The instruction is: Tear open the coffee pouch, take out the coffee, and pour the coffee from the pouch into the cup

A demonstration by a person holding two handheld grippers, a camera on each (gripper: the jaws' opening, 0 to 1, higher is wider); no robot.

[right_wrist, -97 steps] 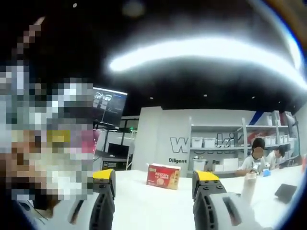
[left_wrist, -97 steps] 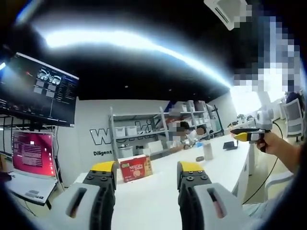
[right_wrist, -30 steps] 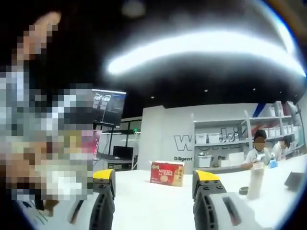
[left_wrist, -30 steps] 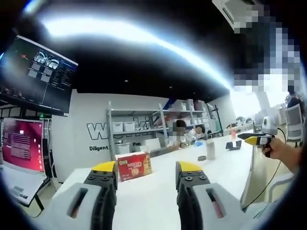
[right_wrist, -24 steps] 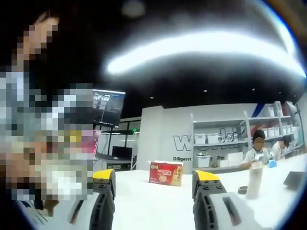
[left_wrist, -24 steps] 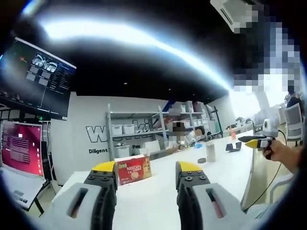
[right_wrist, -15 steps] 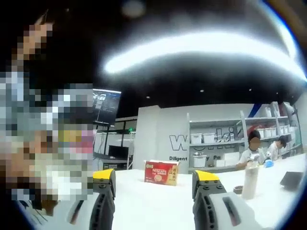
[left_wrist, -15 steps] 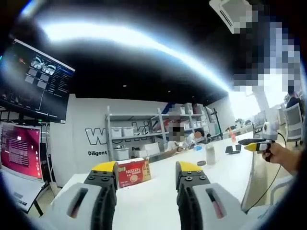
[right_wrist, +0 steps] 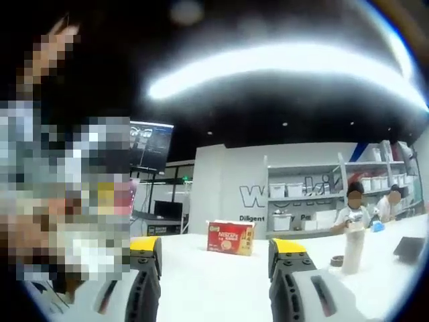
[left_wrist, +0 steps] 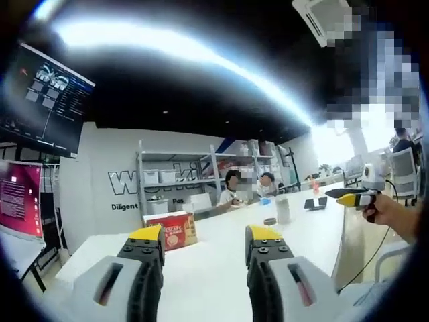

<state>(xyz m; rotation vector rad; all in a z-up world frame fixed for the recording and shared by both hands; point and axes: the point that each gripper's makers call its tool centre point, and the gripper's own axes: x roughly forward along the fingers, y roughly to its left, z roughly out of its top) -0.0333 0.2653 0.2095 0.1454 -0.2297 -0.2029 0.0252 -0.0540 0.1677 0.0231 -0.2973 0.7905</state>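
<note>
A red coffee box (left_wrist: 171, 230) (right_wrist: 230, 237) stands on the white table (left_wrist: 208, 258) (right_wrist: 214, 275), well beyond both grippers. A tall pale cup (left_wrist: 282, 209) (right_wrist: 352, 253) stands further right with a small dark lid (left_wrist: 269, 221) (right_wrist: 336, 261) lying beside it. My left gripper (left_wrist: 204, 243) is open and empty, held above the near part of the table. My right gripper (right_wrist: 218, 255) is open and empty too; in the left gripper view it shows at the far right as the right gripper (left_wrist: 343, 196) in a hand, its jaws pointing left.
Two people (left_wrist: 232, 188) (right_wrist: 353, 208) sit at the table's far end before grey shelves with white bins (left_wrist: 161, 176). A wall screen (left_wrist: 41, 99) (right_wrist: 149, 147) and a pink monitor (left_wrist: 15, 208) stand at the left. A dark flat object (left_wrist: 314, 202) lies on the table's right side.
Both views have shifted slightly as the hands moved; the left view swung rightward, sliding the box and screens left. Both grippers remain open and empty.
</note>
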